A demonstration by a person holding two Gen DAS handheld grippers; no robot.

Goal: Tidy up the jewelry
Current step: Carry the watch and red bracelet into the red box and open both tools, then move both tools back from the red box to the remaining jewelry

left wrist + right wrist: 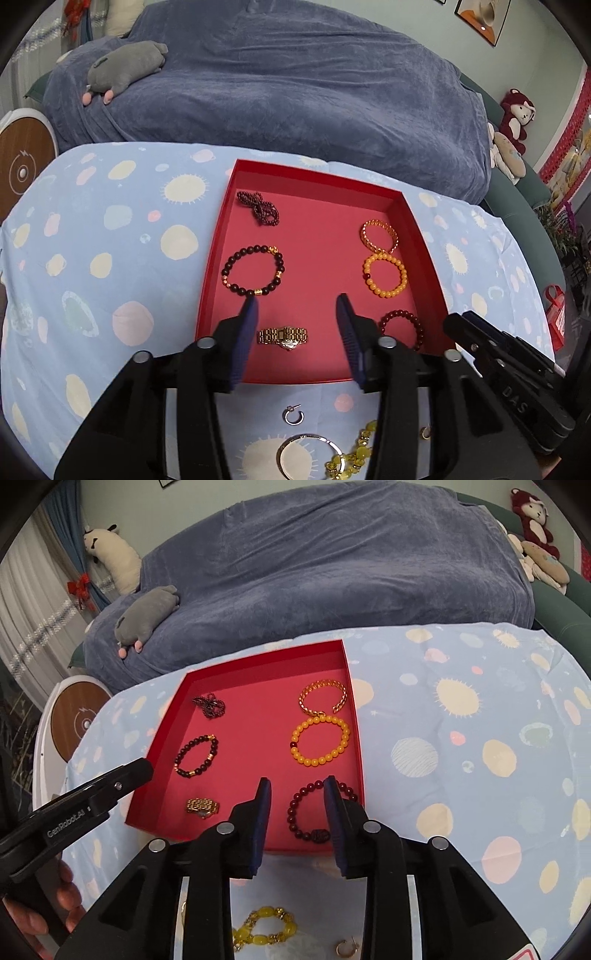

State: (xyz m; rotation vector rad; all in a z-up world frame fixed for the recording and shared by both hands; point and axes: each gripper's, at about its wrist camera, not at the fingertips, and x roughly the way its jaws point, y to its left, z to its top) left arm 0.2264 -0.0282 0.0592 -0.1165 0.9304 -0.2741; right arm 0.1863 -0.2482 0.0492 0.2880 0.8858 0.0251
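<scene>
Red tray (216, 280) as landmark.

Left gripper (297, 301): jaws apart, empty, above gold watch (282, 336) at tray's near edge.

Right gripper (297, 781): jaws apart, empty, straddling dark red bracelet (317, 812) in tray's near right corner.

Outside tray, just before near wall: yellow bead bracelet (264, 928), silver bangle (308, 456), hoop earring (293, 415).

Risk: lifting low, finger snags bracelet, drags it over wall; earring likely slips wide pads.

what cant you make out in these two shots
- Silver bangle, left wrist view: its lower part is cut off by the bottom edge.
- Yellow bead bracelet, right wrist view: partly hidden behind the right gripper.
- Gold watch, right wrist view: dial too small to read.
</scene>
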